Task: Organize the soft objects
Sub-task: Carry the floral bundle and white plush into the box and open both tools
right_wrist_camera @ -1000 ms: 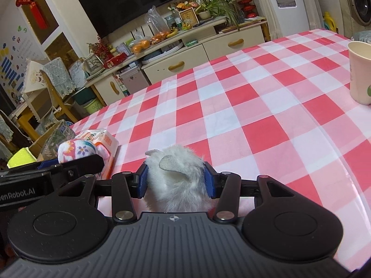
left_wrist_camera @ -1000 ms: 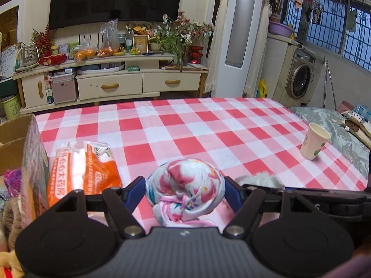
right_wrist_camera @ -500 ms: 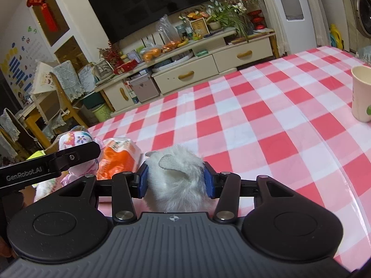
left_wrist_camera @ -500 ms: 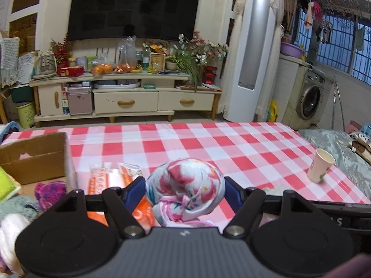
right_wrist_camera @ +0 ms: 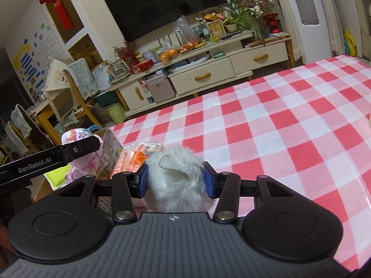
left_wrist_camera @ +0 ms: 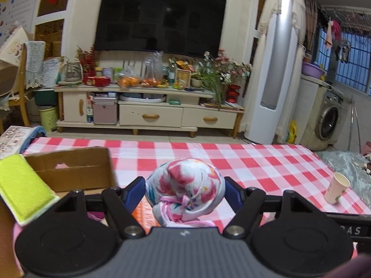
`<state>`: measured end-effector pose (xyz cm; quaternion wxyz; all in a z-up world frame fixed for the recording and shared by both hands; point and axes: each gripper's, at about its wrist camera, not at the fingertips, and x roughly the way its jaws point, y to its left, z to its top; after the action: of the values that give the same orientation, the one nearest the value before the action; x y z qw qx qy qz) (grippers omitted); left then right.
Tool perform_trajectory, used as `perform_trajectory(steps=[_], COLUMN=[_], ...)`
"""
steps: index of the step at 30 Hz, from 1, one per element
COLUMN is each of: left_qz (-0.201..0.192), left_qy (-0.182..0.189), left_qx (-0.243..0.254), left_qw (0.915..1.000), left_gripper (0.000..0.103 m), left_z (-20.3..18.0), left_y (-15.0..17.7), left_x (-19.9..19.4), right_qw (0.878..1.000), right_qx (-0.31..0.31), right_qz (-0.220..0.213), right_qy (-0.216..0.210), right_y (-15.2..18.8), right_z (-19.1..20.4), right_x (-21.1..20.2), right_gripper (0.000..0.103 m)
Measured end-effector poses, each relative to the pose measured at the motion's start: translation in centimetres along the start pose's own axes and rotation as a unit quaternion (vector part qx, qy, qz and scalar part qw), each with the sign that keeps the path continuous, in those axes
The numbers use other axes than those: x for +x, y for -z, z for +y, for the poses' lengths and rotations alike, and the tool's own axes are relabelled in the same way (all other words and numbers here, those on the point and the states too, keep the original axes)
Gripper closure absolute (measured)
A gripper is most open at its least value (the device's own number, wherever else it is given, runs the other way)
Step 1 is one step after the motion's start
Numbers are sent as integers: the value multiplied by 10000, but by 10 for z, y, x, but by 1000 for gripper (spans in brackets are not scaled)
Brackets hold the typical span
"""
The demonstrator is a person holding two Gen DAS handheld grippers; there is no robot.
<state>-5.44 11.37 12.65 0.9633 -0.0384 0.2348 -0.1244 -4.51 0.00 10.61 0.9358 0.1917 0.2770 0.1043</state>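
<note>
My left gripper point(left_wrist_camera: 184, 191) is shut on a floral cloth bundle point(left_wrist_camera: 185, 190), white with pink flowers and knotted at the front, held above the table near an open cardboard box point(left_wrist_camera: 69, 171). My right gripper point(right_wrist_camera: 176, 180) is shut on a white furry plush toy point(right_wrist_camera: 176, 183) with a grey ear. In the right wrist view the left gripper point(right_wrist_camera: 76, 149) and the floral bundle point(right_wrist_camera: 76, 136) hang over the box at the left. A lime-green sponge-like pad point(left_wrist_camera: 20, 185) leans at the box's near left edge.
An orange snack packet point(right_wrist_camera: 134, 157) lies on the red-and-white checked tablecloth point(right_wrist_camera: 278, 127) beside the box. A paper cup point(left_wrist_camera: 336, 187) stands near the table's right edge. Beyond the table are a TV cabinet point(left_wrist_camera: 148, 113) and a chair at the left.
Both grippers have risen and swung left with their loads. The cardboard box has come into fuller view at the left, and the snack packet now lies under the left gripper.
</note>
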Motion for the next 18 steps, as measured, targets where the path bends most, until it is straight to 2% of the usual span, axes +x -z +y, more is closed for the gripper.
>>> perform_trajectory(steps=[18], left_qz=[-381], left_qy=[-740], left_qx=[-472], left_qw=[9954], left_gripper=[31], left_z=[63], left_y=[-15], left_x=[-16], right_qw=[9959], right_qx=[-307], right_qz=[7], right_qy=[-853], right_y=[-25], right_z=[80], right_x=[46], right_gripper=[45])
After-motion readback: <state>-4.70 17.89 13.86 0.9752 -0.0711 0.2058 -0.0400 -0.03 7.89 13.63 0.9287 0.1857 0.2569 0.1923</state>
